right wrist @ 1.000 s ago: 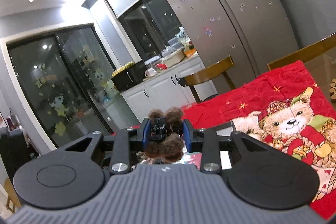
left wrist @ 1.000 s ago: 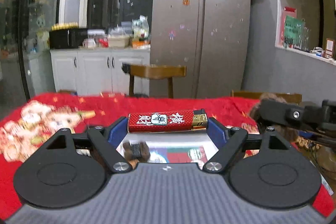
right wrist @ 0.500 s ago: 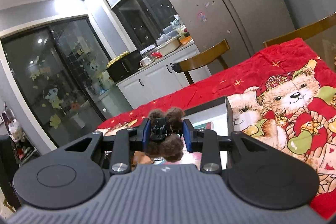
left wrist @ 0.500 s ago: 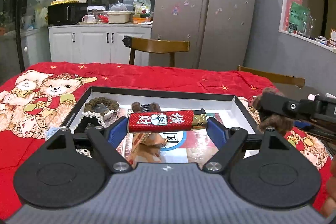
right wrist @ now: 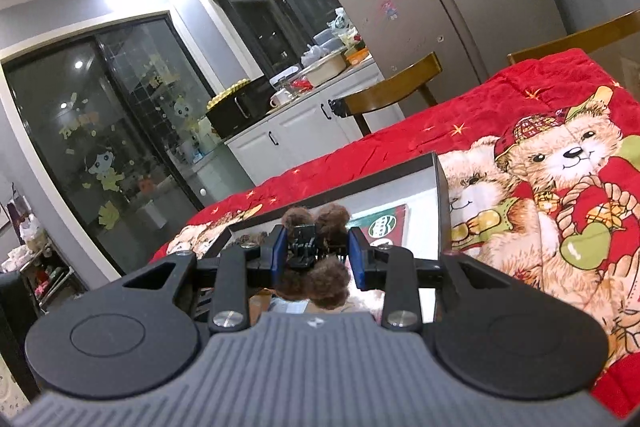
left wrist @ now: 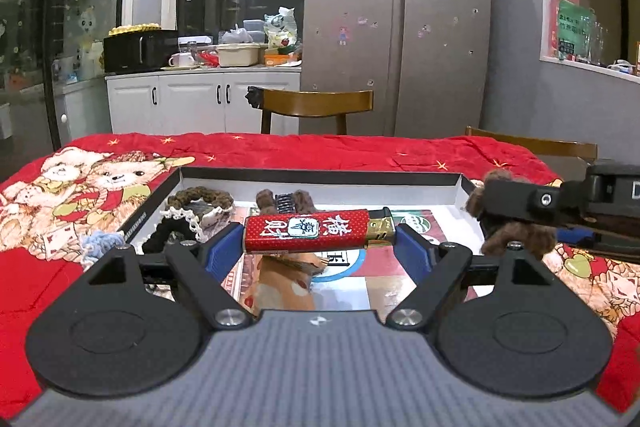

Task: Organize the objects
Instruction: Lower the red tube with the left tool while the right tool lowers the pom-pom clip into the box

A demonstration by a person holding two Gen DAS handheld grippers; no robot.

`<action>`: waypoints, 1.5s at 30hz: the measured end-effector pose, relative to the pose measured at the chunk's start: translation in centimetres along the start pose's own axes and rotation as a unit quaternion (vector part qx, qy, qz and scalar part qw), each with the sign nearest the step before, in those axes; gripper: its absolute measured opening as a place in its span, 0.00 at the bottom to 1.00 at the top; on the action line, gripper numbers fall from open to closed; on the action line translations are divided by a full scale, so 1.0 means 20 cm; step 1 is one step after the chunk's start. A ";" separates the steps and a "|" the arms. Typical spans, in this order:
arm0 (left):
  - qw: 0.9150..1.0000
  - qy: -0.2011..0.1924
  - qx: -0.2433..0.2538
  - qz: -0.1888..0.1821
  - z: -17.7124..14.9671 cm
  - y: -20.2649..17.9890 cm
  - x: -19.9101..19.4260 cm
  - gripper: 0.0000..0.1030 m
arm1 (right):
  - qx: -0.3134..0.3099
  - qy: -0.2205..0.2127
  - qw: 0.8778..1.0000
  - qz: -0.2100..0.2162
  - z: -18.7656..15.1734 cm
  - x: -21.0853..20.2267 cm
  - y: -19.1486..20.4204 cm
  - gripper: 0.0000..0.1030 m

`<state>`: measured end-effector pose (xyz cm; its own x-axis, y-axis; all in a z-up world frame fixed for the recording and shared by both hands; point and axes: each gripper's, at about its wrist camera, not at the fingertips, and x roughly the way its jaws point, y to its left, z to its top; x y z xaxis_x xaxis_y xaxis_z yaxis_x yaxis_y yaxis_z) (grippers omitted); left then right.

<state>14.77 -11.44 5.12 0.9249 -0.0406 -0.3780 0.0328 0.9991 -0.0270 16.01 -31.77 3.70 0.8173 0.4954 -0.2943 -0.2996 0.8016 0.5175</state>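
The left gripper (left wrist: 320, 243) was clamped on a red lighter (left wrist: 308, 233), held crosswise by its two ends between the blue pads and hanging above the near part of a shallow box (left wrist: 320, 187) that lay on the red blanket (left wrist: 280, 149). The right gripper (right wrist: 318, 259) was closed on a fuzzy brown hair clip (right wrist: 316, 255); in the left view it reached in from the right, above the box's right wall. Inside the box lay hair ties (left wrist: 192, 215) at the left, a second brown clip (left wrist: 286, 201) near the far wall and a brown packet (left wrist: 288, 281) near the middle. Judging from this, the step in hand was carrying both things to the box for sorting. The next move would likely call for lowering each gripper to a bare patch of the box floor, the clip probably beside its match, then parting the jaws without knocking the things already there.
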 end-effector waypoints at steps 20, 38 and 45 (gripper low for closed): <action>0.997 0.065 0.027 -0.008 -0.06 -0.02 0.17 0.82 | -0.021 0.045 0.999 0.000 -0.02 0.11 -0.02 0.34; 0.994 0.105 0.018 -0.014 -0.07 0.01 0.24 0.82 | -0.042 0.073 0.996 -0.027 -0.05 0.14 -0.01 0.34; 0.994 0.106 0.021 -0.017 -0.08 0.01 0.25 0.82 | -0.084 0.084 0.992 -0.050 -0.07 0.15 0.04 0.37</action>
<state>18.82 -11.43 1.79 0.8227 -0.0709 -0.5640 0.0824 0.9966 -0.0050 17.51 -29.10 2.12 0.7574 0.4479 -0.4752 -0.3099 0.8871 0.3422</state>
